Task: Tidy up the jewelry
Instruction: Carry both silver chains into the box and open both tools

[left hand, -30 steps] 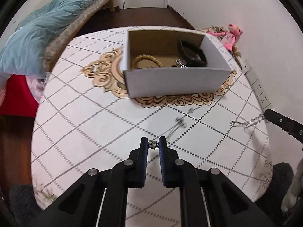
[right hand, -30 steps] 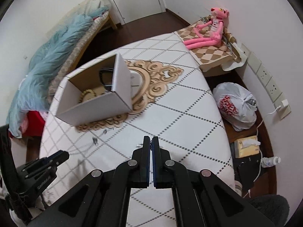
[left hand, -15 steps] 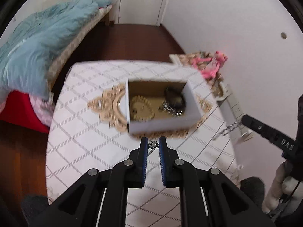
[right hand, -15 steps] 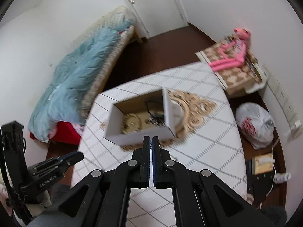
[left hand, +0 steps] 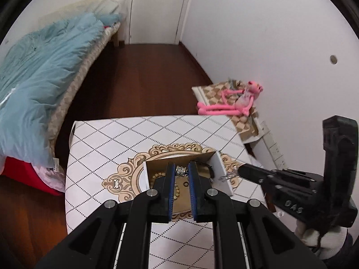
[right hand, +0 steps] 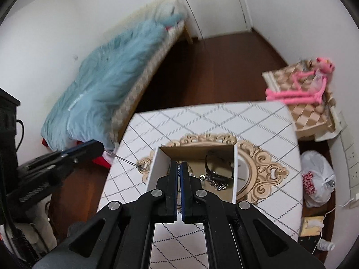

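An open cardboard box (left hand: 221, 172) (right hand: 235, 170) stands on the patterned table and holds a black watch (right hand: 216, 168), a silver chain (right hand: 218, 185) and a beaded bracelet (left hand: 157, 176). My left gripper (left hand: 181, 170) is shut on the silver bead end of a chain necklace and holds it high over the box. My right gripper (right hand: 178, 168) is shut on the other end of the same necklace, also above the box; in the left wrist view (left hand: 241, 172) a silver clasp hangs at its tip.
The table (left hand: 107, 148) has a white diamond-pattern cloth with a gold ornament. A bed with a blue quilt (left hand: 40, 85) lies to the left. A pink plush toy (left hand: 235, 105) sits on a checked box at the right wall. A plastic bag (right hand: 317, 179) lies on the floor.
Both grippers have risen well above the table and moved over the box, carrying the necklace up off the cloth. The right gripper has come close beside the left.
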Motion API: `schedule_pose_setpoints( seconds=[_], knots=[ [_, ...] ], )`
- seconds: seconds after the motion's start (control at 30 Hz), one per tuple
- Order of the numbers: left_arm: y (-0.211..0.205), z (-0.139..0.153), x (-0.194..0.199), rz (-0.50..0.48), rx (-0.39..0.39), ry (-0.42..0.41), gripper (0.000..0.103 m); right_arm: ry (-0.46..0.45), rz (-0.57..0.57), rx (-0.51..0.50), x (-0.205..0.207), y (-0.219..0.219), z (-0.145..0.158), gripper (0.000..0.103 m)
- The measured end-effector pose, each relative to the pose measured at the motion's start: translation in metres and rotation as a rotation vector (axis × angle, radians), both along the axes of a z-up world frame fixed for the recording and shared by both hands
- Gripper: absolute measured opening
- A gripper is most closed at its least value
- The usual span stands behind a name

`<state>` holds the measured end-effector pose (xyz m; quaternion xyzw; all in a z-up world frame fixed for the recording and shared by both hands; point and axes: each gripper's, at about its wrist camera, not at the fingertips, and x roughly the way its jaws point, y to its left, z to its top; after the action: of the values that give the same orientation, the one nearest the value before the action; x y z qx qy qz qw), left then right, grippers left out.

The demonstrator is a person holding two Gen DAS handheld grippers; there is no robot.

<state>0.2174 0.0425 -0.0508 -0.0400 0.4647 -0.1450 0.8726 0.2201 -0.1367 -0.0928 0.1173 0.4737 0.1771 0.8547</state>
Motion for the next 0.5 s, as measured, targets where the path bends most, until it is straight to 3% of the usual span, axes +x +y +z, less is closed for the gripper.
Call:
schedule_pose_setpoints(
  seconds=[0.2,0.5],
  knots=[
    [-0.002,-0.036,0.023,-0.004,-0.017,0.091,0.009,0.125,0.034,-0.042,0.032,0.010,-0.046,0.001],
    [0.000,-0.073,0.057,0.035,-0.023,0.207,0.010,0.227,0.069,-0.034,0.054,0.015,-0.080,0.002]
  ],
)
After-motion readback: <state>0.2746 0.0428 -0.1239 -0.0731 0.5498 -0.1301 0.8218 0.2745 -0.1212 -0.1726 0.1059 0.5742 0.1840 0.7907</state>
